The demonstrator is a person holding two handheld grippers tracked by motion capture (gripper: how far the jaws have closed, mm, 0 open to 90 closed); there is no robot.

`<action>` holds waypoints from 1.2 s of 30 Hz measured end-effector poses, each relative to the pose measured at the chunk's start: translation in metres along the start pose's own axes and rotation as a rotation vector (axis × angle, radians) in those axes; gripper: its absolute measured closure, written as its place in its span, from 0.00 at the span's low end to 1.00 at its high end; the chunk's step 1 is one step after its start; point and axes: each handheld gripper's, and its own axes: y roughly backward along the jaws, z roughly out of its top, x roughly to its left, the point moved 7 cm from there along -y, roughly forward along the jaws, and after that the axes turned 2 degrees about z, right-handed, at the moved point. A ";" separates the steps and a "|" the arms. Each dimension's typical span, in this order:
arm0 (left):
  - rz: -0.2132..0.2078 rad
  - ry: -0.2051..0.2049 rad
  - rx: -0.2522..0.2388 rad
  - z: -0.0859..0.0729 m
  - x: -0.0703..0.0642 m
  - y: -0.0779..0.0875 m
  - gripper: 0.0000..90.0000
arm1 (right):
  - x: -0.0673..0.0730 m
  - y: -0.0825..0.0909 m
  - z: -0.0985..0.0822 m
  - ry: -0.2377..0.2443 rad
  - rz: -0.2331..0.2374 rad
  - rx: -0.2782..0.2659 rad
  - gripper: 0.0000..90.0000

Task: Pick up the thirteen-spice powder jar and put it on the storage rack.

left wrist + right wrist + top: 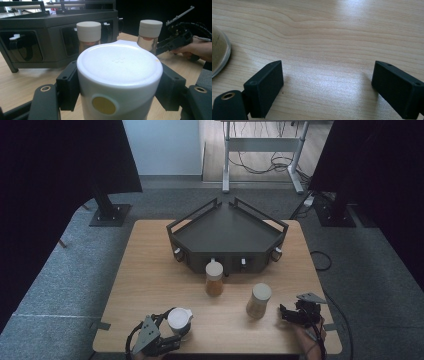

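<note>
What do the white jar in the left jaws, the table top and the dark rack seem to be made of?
White jar: probably plastic, opaque with a soft sheen.
Table top: wood or wood-look laminate, pale, with grain lines.
Dark rack: likely painted metal or plastic, matt grey, thin rails.

A lab: black curtains [55,165], grey carpet [60,270], cabled desk frame [262,150] behind.

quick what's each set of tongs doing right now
Left tongs: shut on the white jar.
Right tongs: open, holding nothing.
</note>
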 end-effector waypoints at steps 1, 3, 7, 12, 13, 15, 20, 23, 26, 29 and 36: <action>0.002 -0.001 0.000 0.001 0.000 0.000 0.34 | 0.000 0.000 0.000 0.000 0.000 0.000 0.11; 0.006 -0.007 0.001 0.004 0.001 -0.001 0.34 | 0.000 0.000 0.000 0.001 0.000 0.000 0.11; 0.016 -0.009 0.005 0.008 0.003 -0.003 0.34 | 0.000 0.000 0.000 0.000 0.000 0.000 0.11; 0.016 -0.009 -0.005 0.016 0.006 -0.004 0.34 | 0.000 0.000 0.000 0.001 0.001 0.000 0.11; 0.015 -0.008 -0.007 0.017 0.006 -0.004 0.34 | 0.000 0.000 0.000 0.001 0.001 0.000 0.11; 0.013 -0.007 -0.011 0.021 0.007 -0.005 0.34 | 0.000 0.000 0.000 0.001 0.001 0.000 0.11; 0.015 -0.007 -0.015 0.028 0.010 -0.007 0.34 | 0.000 0.000 0.000 0.001 0.001 0.000 0.11; 0.014 -0.003 -0.018 0.032 0.011 -0.009 0.34 | 0.000 0.000 0.000 0.002 0.002 0.000 0.11; 0.015 0.004 -0.021 0.035 0.013 -0.010 0.34 | 0.000 0.000 0.000 0.003 0.003 0.000 0.11; 0.016 0.008 -0.019 0.038 0.015 -0.011 0.34 | 0.000 0.000 0.000 0.003 0.003 0.000 0.11; 0.030 0.004 -0.022 0.048 0.022 -0.015 0.34 | 0.000 0.000 0.000 0.003 0.003 0.000 0.11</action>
